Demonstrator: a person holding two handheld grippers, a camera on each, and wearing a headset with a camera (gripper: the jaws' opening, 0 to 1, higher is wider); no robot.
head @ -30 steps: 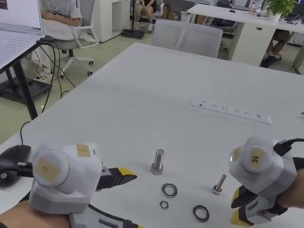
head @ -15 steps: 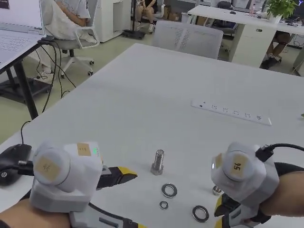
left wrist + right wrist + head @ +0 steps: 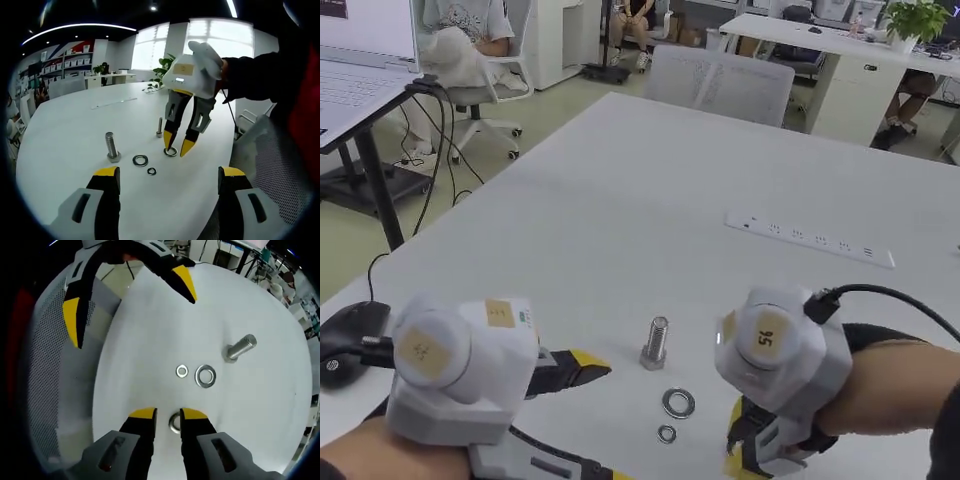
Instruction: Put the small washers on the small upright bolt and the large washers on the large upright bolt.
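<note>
The right gripper (image 3: pixel 168 415) is held down at the table (image 3: pixel 150 315), its jaws drawn narrow about a large washer (image 3: pixel 173 423); whether the washer is pinched cannot be told. Just ahead of it lie a small washer (image 3: pixel 182 371) and a second large washer (image 3: pixel 205 376), with the large bolt (image 3: pixel 240 347) beyond them. The left gripper (image 3: pixel 169 172) is held wide open.

A large washer (image 3: pixel 175 422) lies flat between the tips of the jaws of the right gripper (image 3: pixel 168 415). Just ahead of those jaws a second large washer (image 3: pixel 205 376) and a small washer (image 3: pixel 182 371) lie flat, side by side. Beyond them the large bolt (image 3: pixel 240 348) stands upright on its hex head. The small bolt (image 3: pixel 159 127) stands upright just behind the jaws.
</note>
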